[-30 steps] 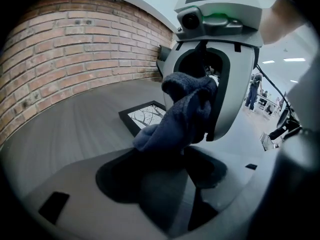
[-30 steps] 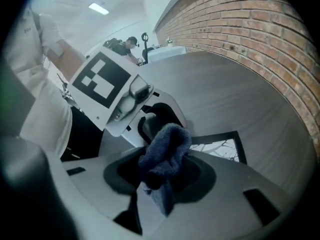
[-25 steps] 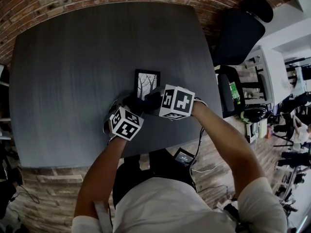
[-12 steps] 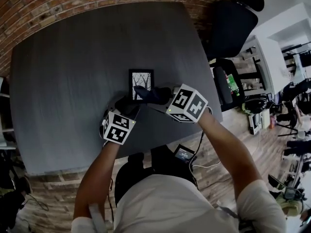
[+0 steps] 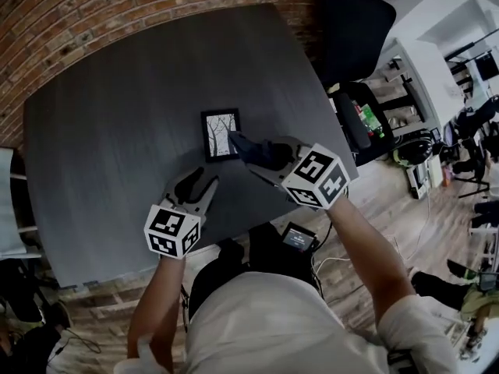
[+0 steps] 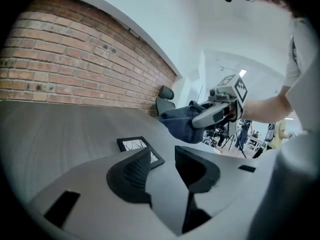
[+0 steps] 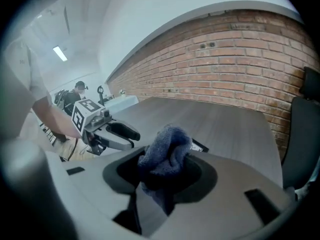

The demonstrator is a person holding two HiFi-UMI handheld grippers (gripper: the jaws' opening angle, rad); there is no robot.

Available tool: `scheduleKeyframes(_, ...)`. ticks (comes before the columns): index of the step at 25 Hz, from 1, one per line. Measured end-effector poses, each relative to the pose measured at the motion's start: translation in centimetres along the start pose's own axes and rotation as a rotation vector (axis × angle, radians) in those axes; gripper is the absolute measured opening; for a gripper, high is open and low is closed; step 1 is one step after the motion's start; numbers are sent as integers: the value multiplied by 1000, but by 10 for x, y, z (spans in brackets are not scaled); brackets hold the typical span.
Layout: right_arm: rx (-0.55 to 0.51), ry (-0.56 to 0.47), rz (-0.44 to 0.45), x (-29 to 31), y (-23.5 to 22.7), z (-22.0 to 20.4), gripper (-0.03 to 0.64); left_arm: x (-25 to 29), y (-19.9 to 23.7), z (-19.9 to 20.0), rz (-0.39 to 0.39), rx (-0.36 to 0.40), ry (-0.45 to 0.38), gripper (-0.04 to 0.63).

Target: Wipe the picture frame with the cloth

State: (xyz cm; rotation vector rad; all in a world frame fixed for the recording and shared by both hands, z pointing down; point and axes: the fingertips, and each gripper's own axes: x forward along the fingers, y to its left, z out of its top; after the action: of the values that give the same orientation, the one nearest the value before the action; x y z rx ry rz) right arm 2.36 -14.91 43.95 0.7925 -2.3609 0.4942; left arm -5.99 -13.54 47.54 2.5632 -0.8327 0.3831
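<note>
A small black picture frame with a tree print lies flat on the dark table; the left gripper view shows the picture frame just beyond the jaws. My right gripper is shut on a bunched dark blue cloth at the frame's near right corner, and the cloth fills its jaws. My left gripper hovers nearer me, left of the frame. Its jaws have just been closing, a gap still shows, and nothing is between them.
A brick wall runs behind the table. A black office chair stands at the table's far right corner. The table's near edge lies under my forearms, with a small device on the wooden floor below it.
Both grippers have risen. The left one has drawn back from the frame's near edge toward me. The right one, still with the cloth, now hangs over the frame's near right corner.
</note>
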Motion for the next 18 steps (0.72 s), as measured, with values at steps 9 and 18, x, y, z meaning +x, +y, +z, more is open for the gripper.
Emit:
scheduleKeyframes(9, 55, -141, -114, -68, 19, 4, 164, -59, -71, 41, -154, -89, -207, 28)
scheduleKeyframes(18, 233, -358, -152, -157, 32, -13, 164, -119, -126, 51, -87, -140, -321, 28)
